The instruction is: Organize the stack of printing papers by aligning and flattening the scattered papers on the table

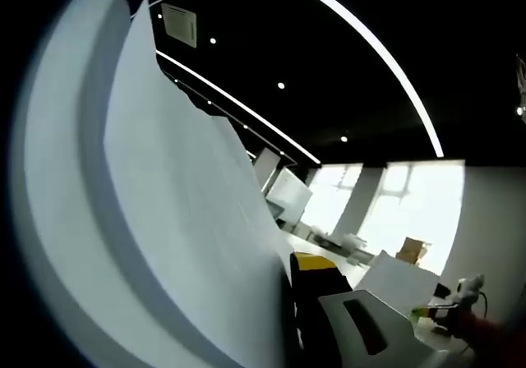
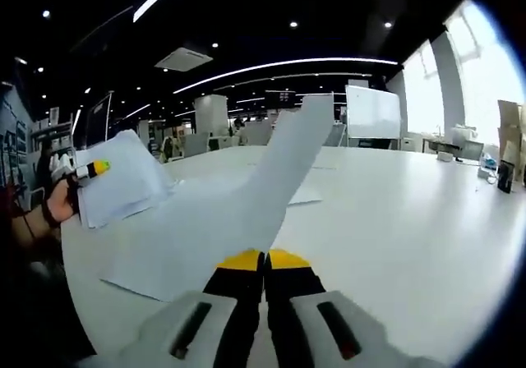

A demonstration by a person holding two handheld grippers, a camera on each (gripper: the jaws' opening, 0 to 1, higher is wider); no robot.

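A thick stack of white printing paper stands upright across the left gripper view, pressed against one yellow-tipped jaw of my left gripper; the other jaw is hidden behind the stack. In the right gripper view that stack hangs above the table's left edge, with the left gripper and a hand on its side. My right gripper has its yellow tips together at the edge of a single sheet, which curls up off the white table. More paper lies flat under it.
The long white table runs far ahead and to the right. A whiteboard and boxes stand at the far right by bright windows. In the left gripper view a lifted sheet and a hand show at lower right.
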